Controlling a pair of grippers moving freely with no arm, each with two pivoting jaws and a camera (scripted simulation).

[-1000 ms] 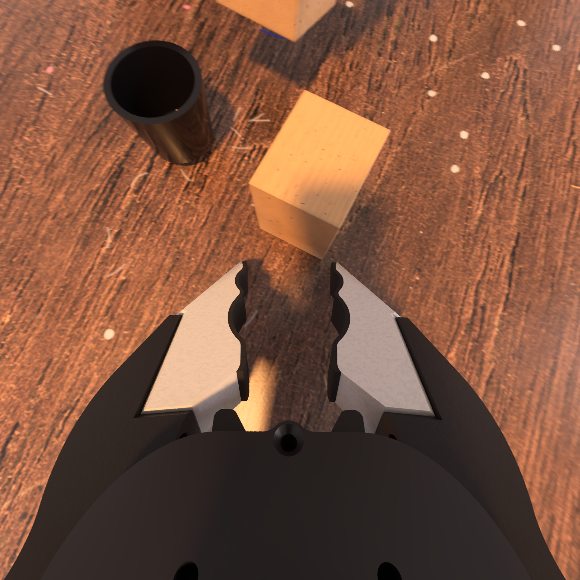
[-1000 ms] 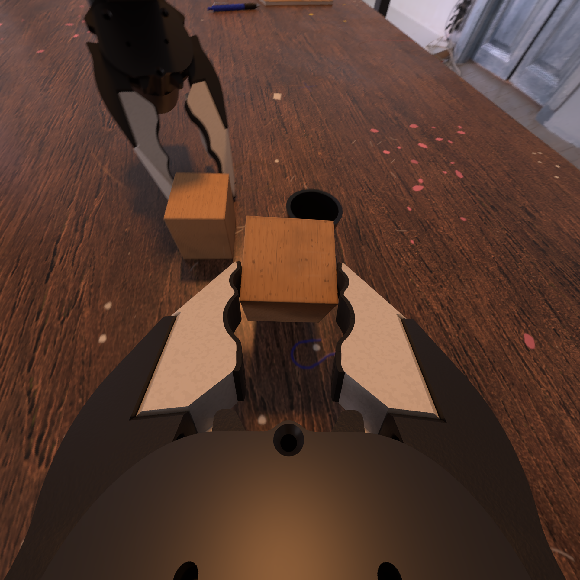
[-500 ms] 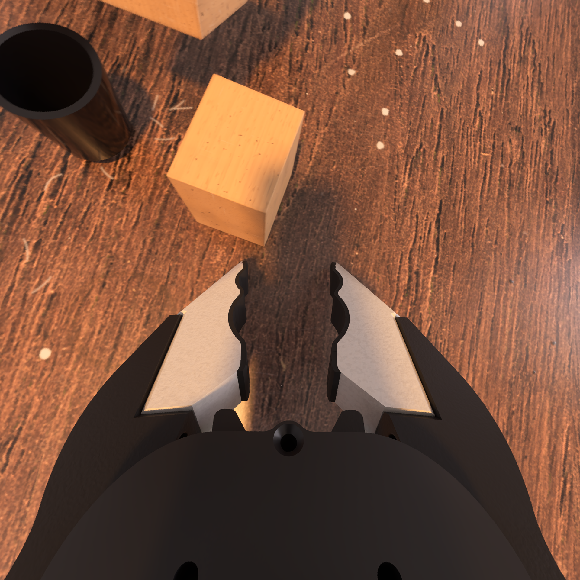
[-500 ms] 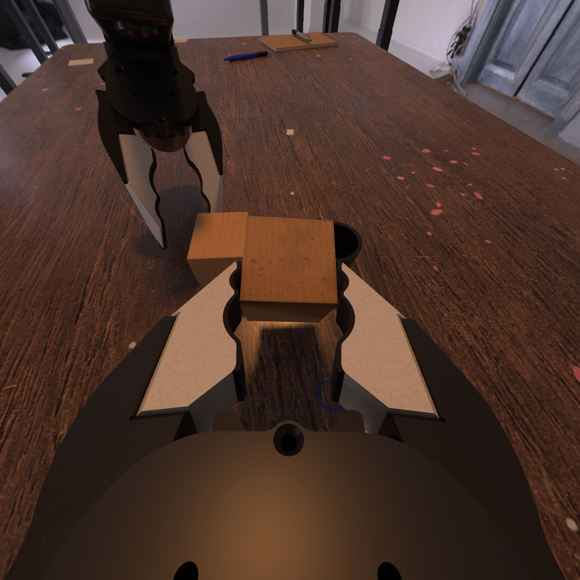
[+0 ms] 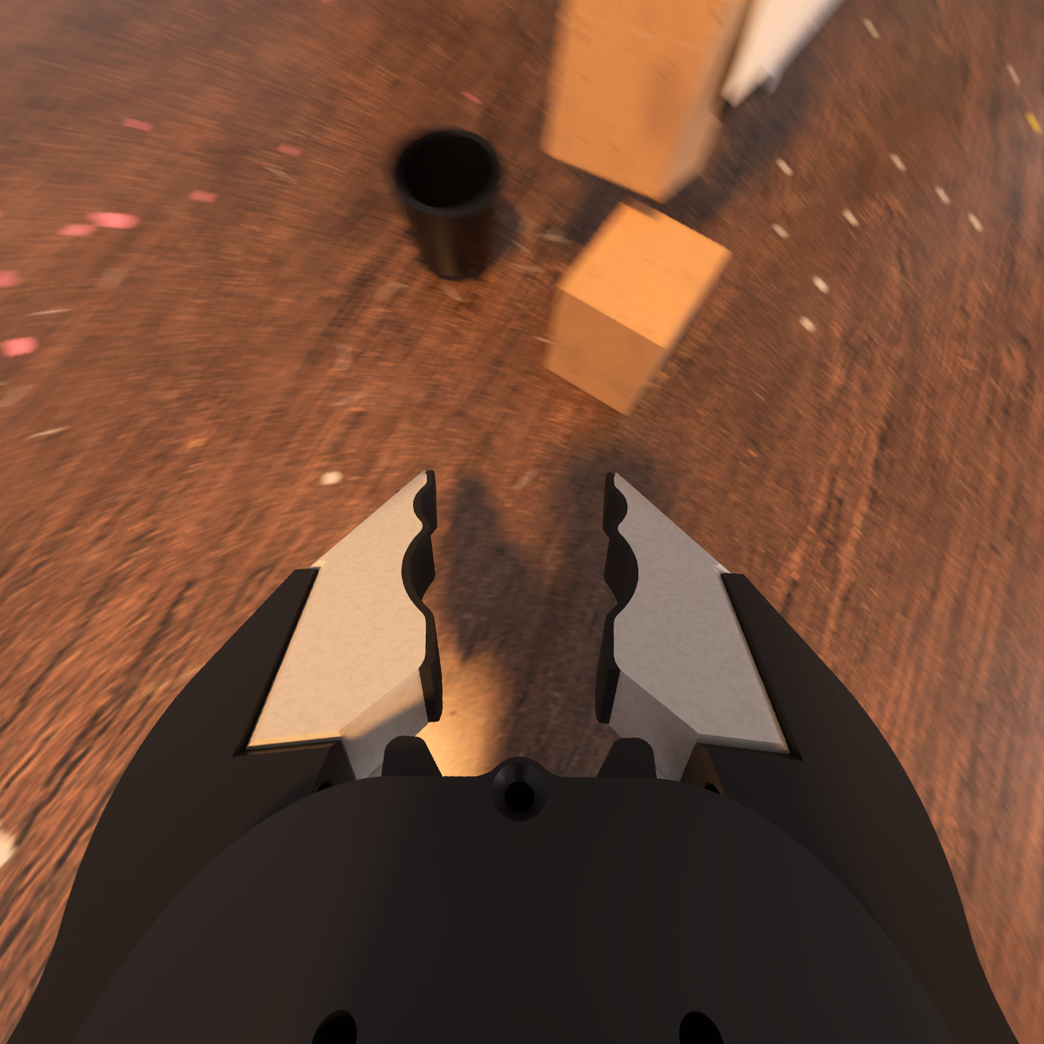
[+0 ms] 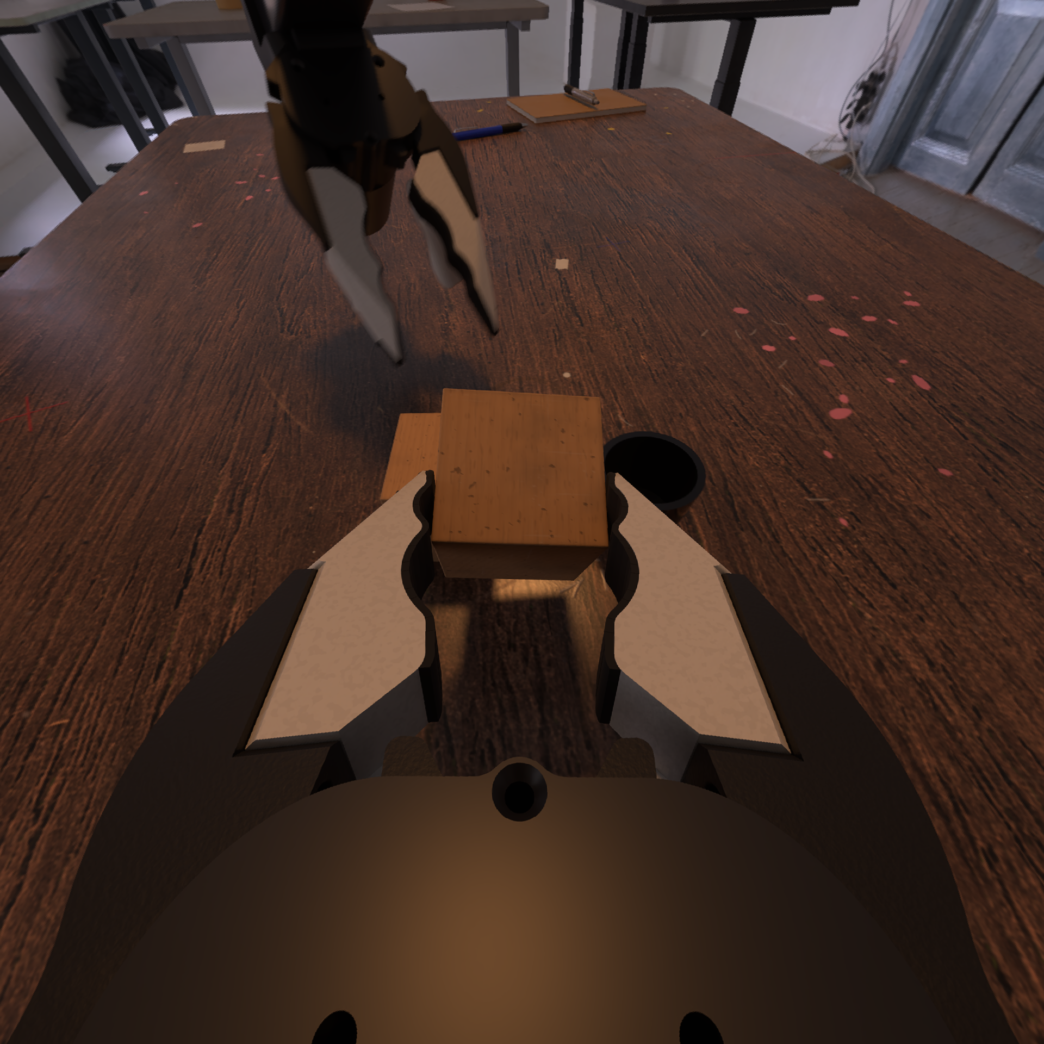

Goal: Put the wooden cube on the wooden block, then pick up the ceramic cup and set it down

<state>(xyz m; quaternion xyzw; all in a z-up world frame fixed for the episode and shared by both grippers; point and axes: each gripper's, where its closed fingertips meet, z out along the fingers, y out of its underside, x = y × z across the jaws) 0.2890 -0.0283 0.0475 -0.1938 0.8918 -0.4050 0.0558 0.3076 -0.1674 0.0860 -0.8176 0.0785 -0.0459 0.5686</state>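
Two wood pieces: right gripper (image 6: 518, 480) clamps the wooden cube (image 6: 518, 469), wooden block (image 6: 411, 452) at 10 o'clock. One ceramic cup (image 6: 655, 472), empty. Left gripper (image 5: 518, 480) is spread, holding nothing.

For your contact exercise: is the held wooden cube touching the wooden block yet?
Apart. The left wrist view shows the wooden cube in the right gripper hanging above the wooden block, with table between them.

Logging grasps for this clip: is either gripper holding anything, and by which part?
The right gripper holds the light-brown wooden cube by its two opposite side faces, lifted off the dark wooden table. The left gripper is open and holds nothing.
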